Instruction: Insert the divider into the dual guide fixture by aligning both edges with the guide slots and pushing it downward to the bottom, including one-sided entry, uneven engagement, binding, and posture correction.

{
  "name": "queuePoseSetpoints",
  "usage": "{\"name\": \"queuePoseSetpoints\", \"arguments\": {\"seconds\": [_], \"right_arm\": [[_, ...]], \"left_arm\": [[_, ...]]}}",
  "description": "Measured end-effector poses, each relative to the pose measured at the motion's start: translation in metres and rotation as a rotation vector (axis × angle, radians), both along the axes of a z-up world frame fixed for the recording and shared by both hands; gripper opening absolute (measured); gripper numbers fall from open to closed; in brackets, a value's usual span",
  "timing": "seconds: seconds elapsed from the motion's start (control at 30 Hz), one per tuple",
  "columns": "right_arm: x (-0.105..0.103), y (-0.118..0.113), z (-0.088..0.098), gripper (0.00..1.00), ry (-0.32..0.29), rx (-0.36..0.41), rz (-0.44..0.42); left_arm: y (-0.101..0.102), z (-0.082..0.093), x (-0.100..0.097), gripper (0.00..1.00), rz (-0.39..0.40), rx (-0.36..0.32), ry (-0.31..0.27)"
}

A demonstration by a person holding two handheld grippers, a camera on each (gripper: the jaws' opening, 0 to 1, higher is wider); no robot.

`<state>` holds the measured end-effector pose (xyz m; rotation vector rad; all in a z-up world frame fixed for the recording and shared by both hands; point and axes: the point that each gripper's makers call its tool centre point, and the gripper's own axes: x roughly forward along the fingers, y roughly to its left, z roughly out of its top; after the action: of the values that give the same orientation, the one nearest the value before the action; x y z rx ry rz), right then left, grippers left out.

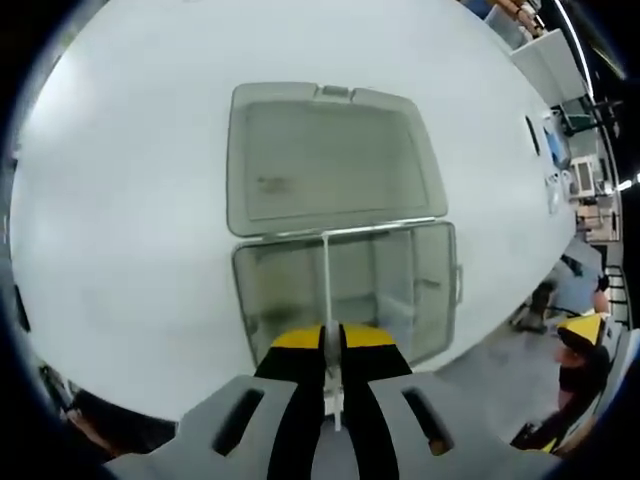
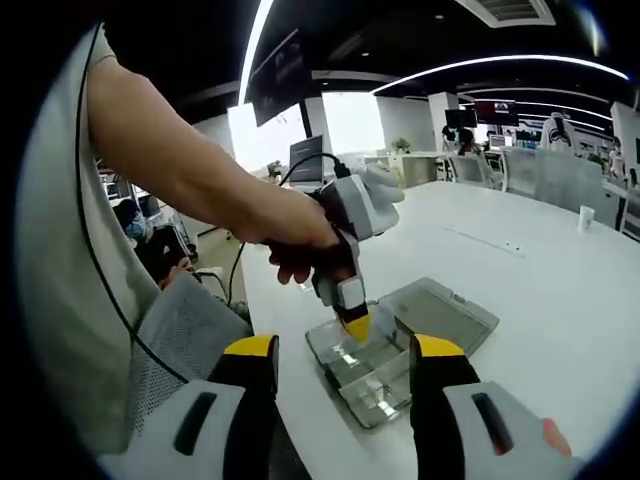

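A clear plastic box (image 1: 400,290) with guide slots in its walls sits on the white table (image 1: 130,220), its hinged lid (image 1: 325,160) lying open flat behind it. My left gripper (image 1: 332,340) is shut on a thin clear divider (image 1: 327,280), seen edge-on, which reaches across the box to its far wall. In the right gripper view a hand holds the left gripper (image 2: 357,325) upright over the box (image 2: 375,385), beside the lid (image 2: 445,315). My right gripper (image 2: 343,360) stands open and holds nothing, short of the box.
The table's edge (image 1: 480,345) runs close to the box on the right, with floor and a seated person (image 1: 580,370) beyond. Small items (image 1: 555,150) lie near the far edge. A cup (image 2: 585,217) stands far off. A person's arm (image 2: 190,170) and torso are at the left.
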<state>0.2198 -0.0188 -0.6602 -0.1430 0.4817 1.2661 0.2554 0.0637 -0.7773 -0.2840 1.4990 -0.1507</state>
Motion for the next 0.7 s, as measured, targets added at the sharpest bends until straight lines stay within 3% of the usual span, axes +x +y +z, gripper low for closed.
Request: {"name": "queuePoseSetpoints", "arguments": {"seconds": [0.7], "right_arm": [[0.0012, 0.0000, 0.0000, 0.49, 0.000, 0.003, -0.002]], "left_arm": [[0.0013, 0.0001, -0.0005, 0.01, 0.021, 0.011, 0.006]]}}
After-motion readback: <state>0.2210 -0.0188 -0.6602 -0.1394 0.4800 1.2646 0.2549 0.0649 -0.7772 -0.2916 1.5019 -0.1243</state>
